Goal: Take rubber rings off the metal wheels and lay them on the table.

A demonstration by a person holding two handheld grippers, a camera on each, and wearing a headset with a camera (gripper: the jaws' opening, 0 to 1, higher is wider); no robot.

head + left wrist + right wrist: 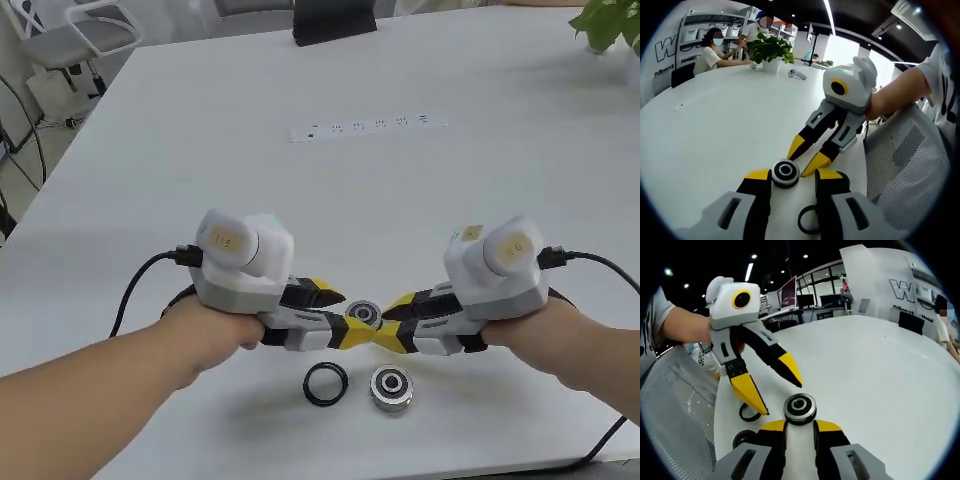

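A metal wheel [362, 313] with a dark rubber rim lies on the white table [300, 200] between both grippers. My left gripper [350, 316] is open, its yellow tips on either side of the wheel [785, 173]. My right gripper [388, 322] faces it with jaws apart, tips just short of the wheel [800, 408]. In the left gripper view the right gripper [805, 156] reaches in from the right; my own left gripper [795, 176] rises from below. A loose black rubber ring [326, 383] and a second wheel [391, 388] lie nearer the table edge.
A strip of power sockets [365, 127] is set into the table's middle. A black object [333, 22] sits at the far edge, a plant [608, 22] at the far right. Cables trail from both grippers. Office chairs stand beyond the table's left.
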